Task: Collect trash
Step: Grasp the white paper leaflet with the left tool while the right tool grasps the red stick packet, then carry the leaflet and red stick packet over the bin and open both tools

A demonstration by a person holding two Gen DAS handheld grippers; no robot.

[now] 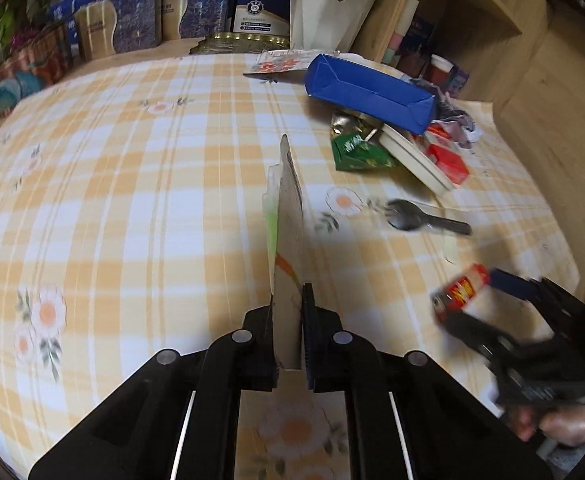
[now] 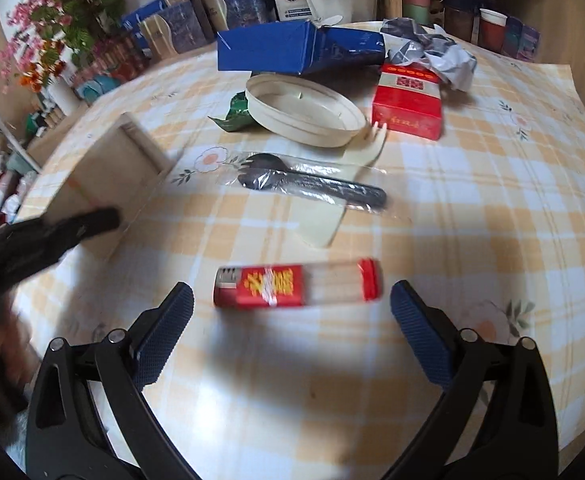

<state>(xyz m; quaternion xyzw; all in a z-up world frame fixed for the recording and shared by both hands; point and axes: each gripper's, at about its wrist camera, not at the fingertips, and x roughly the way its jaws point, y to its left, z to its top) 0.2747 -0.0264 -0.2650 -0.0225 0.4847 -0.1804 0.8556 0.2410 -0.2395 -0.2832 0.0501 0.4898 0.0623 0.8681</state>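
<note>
Your right gripper is the nearer one: the red lighter lies on the surface just beyond its fingers, centred in the gap, its long axis running left to right across them. Those fingers are spread wide and hold nothing. Your left gripper is clenched on a flat card held on edge, well to the left.

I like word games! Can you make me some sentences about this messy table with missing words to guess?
1. The left gripper is shut on a flat piece of ____.
2. The right gripper has its jaws ____ around the red lighter.
3. The black spork is wrapped in clear ____.
4. The red packet lies beside the round ____ lid.

Missing words: cardboard; open; plastic; white
</note>
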